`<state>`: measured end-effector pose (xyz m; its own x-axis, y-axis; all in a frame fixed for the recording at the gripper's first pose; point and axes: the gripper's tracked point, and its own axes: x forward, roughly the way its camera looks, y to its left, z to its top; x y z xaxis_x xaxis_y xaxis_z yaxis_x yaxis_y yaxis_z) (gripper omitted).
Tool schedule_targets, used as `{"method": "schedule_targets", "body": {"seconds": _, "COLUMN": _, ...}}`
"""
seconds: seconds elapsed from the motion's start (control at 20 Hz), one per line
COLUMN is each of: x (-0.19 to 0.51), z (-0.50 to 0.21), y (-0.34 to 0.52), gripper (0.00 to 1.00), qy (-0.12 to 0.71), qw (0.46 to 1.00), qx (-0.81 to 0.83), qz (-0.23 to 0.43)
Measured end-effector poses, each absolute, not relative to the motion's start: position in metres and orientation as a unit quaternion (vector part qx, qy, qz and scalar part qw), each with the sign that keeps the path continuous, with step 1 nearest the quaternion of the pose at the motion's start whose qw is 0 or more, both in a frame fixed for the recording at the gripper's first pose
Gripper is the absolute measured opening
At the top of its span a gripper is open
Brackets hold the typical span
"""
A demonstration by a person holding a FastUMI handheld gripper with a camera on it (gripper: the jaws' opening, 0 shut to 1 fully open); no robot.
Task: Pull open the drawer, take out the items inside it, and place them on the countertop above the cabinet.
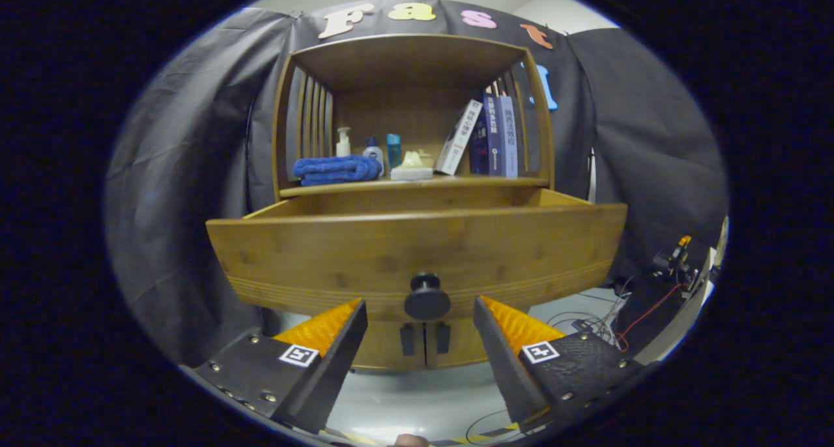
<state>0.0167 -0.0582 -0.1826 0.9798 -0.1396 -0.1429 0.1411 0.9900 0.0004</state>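
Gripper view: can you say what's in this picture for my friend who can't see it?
A wooden drawer stands pulled open from a cabinet, and the open tongs sit apart on either side of its round dark knob without touching it. On the countertop above lie a folded blue towel, small bottles, a pale sponge-like block and leaning books.

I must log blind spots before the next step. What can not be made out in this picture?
- Inside of the pulled-out wooden drawer: gripper view, its tall front panel hides any contents.
- Small bottles behind the folded blue towel: too small to identify.
- Open hand-held gripper flanking the round black knob: finger bases cut off below.
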Motion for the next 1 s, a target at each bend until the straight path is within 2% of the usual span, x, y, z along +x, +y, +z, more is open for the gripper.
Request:
{"method": "schedule_targets", "body": {"seconds": 0.25, "x": 0.027, "z": -0.202, "y": -0.060, "gripper": 0.98, "qy": 0.075, "qw": 0.995, "qx": 0.013, "qz": -0.065}}
{"method": "schedule_targets", "body": {"seconds": 0.5, "x": 0.049, "z": -0.185, "y": -0.060, "gripper": 0.98, "qy": 0.033, "qw": 0.997, "qx": 0.010, "qz": -0.067}}
{"method": "schedule_targets", "body": {"seconds": 0.7, "x": 0.066, "z": -0.203, "y": -0.056, "gripper": 0.98, "qy": 0.069, "qw": 0.996, "qx": -0.016, "qz": -0.062}}
{"method": "schedule_targets", "body": {"seconds": 0.75, "x": 0.070, "z": -0.189, "y": -0.059, "gripper": 0.98, "qy": 0.043, "qw": 0.997, "qx": -0.015, "qz": -0.062}}
{"method": "schedule_targets", "body": {"seconds": 1.0, "x": 0.076, "z": -0.194, "y": -0.062, "gripper": 0.99, "qy": 0.063, "qw": 0.997, "qx": -0.010, "qz": -0.049}}
